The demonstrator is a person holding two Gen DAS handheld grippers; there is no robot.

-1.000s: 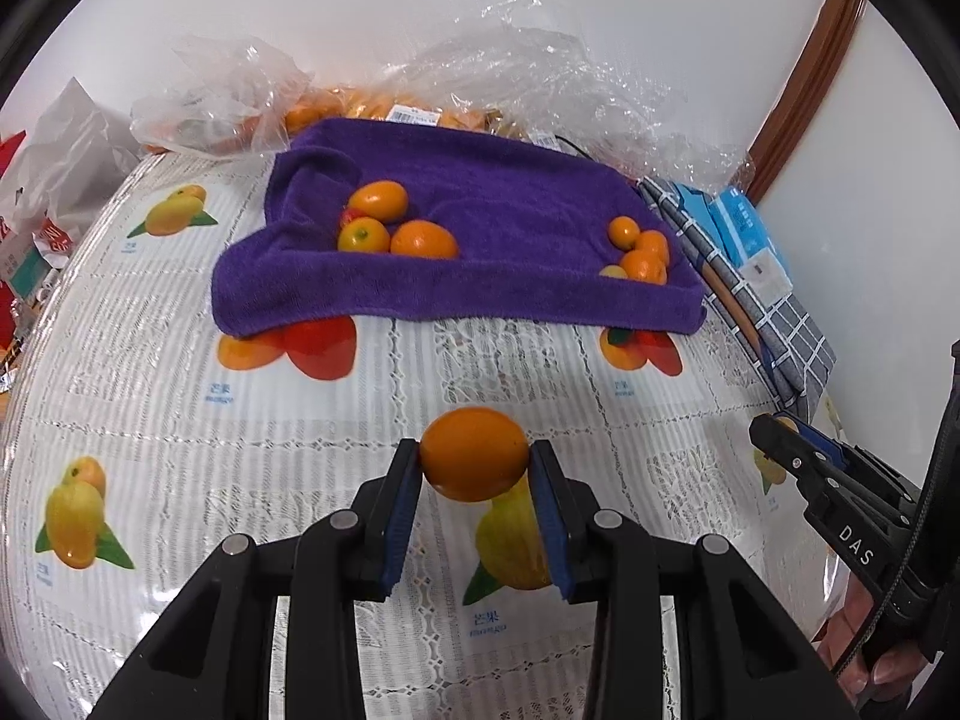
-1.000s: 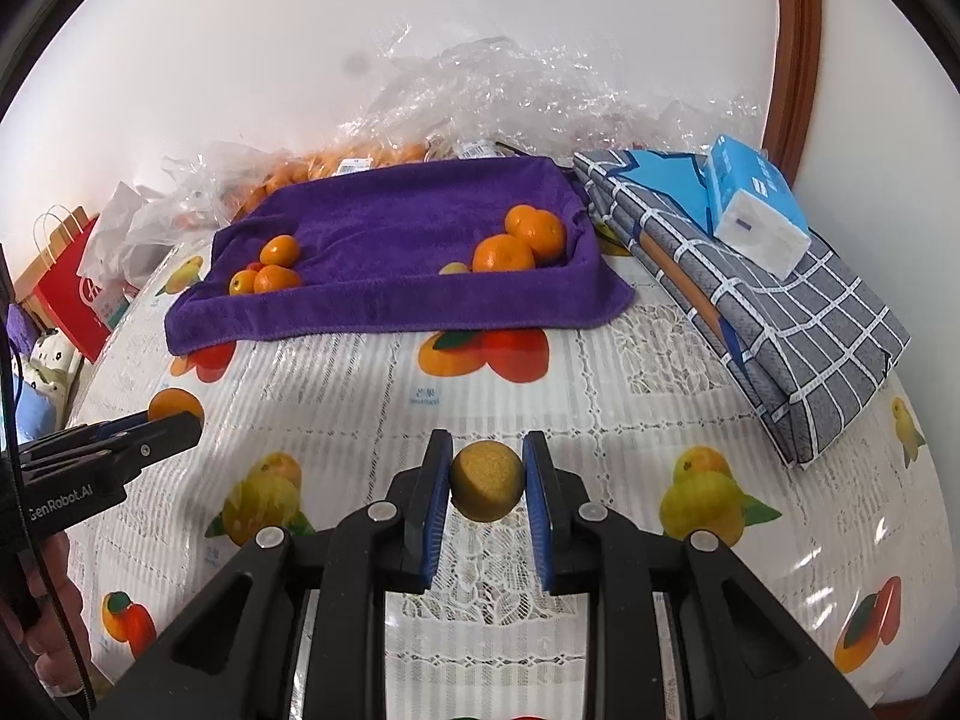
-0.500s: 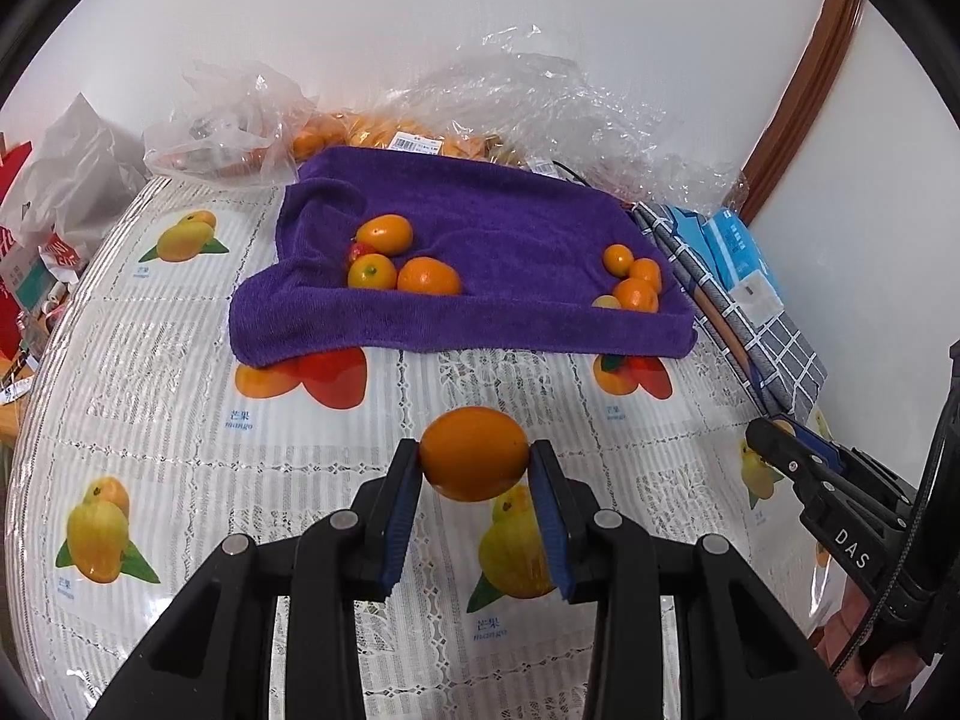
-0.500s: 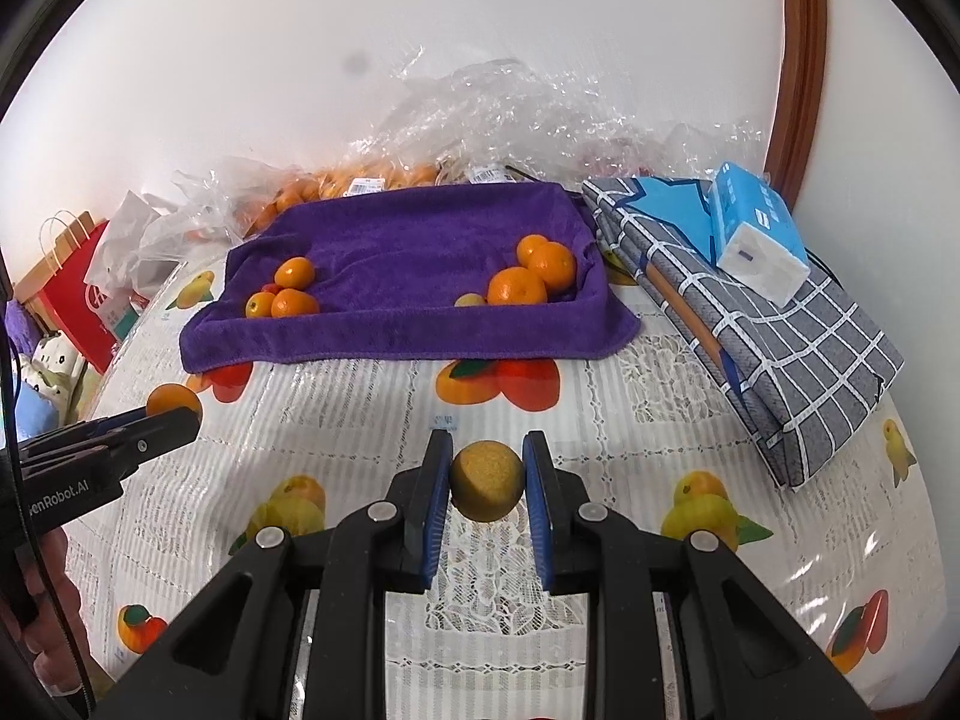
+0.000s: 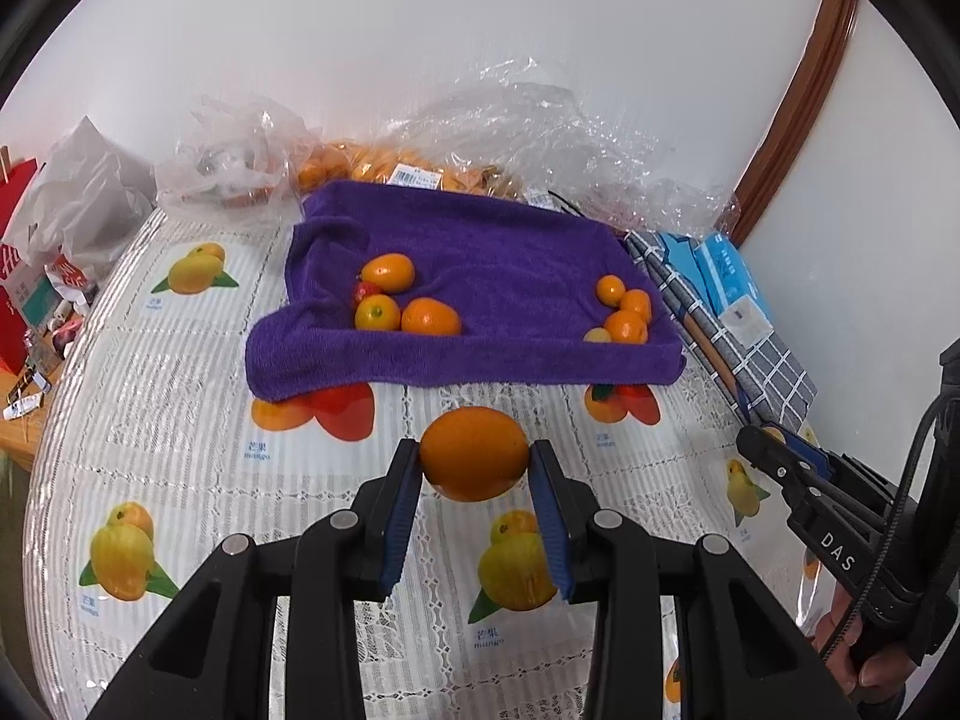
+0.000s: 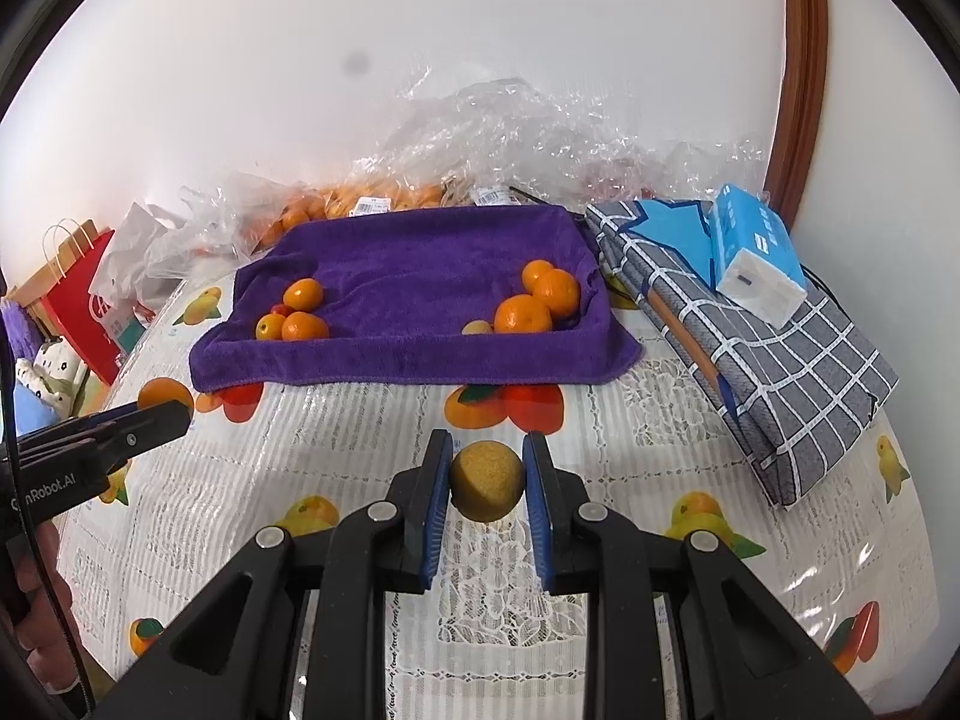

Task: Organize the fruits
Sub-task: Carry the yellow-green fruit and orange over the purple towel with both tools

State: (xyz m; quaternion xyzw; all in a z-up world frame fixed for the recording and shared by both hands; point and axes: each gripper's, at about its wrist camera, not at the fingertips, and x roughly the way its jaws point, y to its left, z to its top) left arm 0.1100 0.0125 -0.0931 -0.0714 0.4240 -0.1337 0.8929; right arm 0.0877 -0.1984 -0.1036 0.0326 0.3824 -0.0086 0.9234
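My left gripper [image 5: 474,463] is shut on a large orange [image 5: 474,453], held above the fruit-print tablecloth. My right gripper [image 6: 486,480] is shut on a small rough yellow-brown fruit [image 6: 486,481]. Ahead lies a purple towel [image 5: 480,252] with its edges raised. On its left side sit oval oranges [image 5: 387,272] and a small red fruit [image 5: 365,290]. On its right side is a cluster of small oranges [image 5: 625,324] with one pale fruit [image 5: 597,335]. The right gripper [image 5: 798,474] shows at the right of the left wrist view, the left gripper [image 6: 114,429] at the left of the right wrist view.
Clear plastic bags [image 5: 528,114] with more oranges lie behind the towel against the wall. A folded grey checked cloth [image 6: 756,348] with a blue tissue pack [image 6: 756,252] lies right of the towel. A red paper bag [image 6: 78,306] and white bags stand at the left edge.
Both grippers have risen a little with their fruits still held, so the towel and table look farther away and lower in both views.
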